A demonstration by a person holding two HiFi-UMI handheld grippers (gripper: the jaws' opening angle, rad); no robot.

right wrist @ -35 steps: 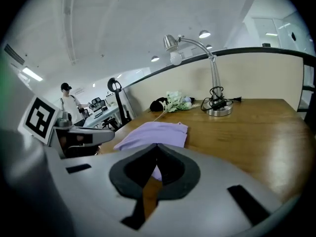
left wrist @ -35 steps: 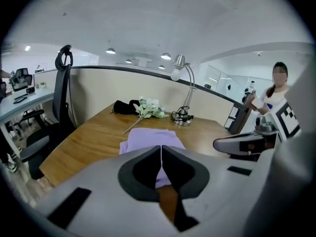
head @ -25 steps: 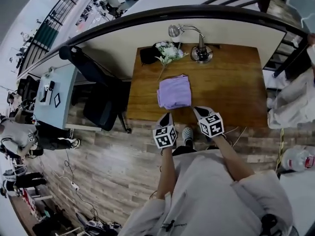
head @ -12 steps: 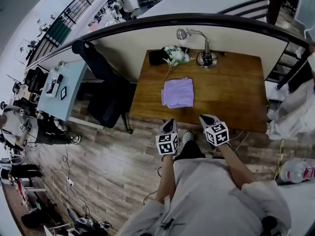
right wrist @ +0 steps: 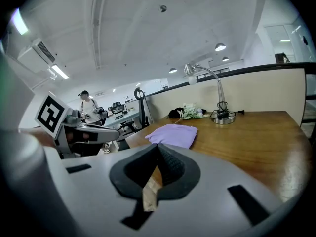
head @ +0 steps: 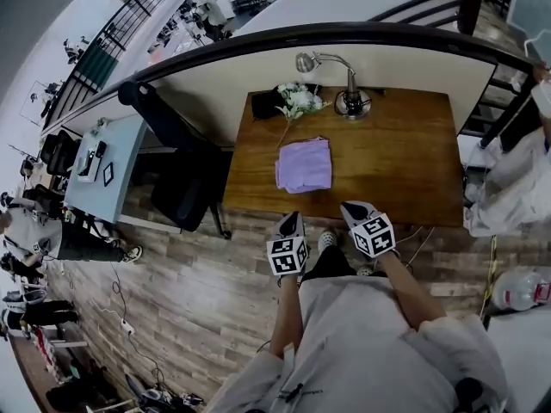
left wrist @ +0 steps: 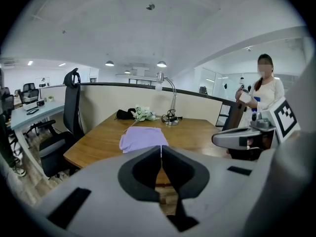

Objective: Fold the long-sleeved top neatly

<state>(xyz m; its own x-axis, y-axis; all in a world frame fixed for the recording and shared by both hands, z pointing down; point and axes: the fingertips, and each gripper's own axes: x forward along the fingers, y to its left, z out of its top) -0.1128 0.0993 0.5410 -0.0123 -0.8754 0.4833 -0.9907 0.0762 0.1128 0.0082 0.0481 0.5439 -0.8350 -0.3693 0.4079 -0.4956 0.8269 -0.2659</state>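
The lilac long-sleeved top (head: 304, 164) lies folded into a small rectangle on the wooden table (head: 405, 166), near its front left part; it also shows as the lilac top (left wrist: 143, 138) and the lilac top (right wrist: 174, 134) in the two gripper views. My left gripper (head: 291, 224) and right gripper (head: 350, 210) hang side by side over the floor, just short of the table's front edge, apart from the top. Both have their jaws pressed together with nothing between them, as seen at the left gripper (left wrist: 161, 149) and the right gripper (right wrist: 158, 150).
At the table's back stand a desk lamp (head: 349, 95), a bunch of flowers (head: 296, 100) and a dark object (head: 263, 103). A black office chair (head: 176, 179) stands left of the table, a low partition wall behind it. A person (left wrist: 260, 102) stands to the right.
Both grippers have drawn back a little from the table's front edge toward my body. The folded top lies as before.
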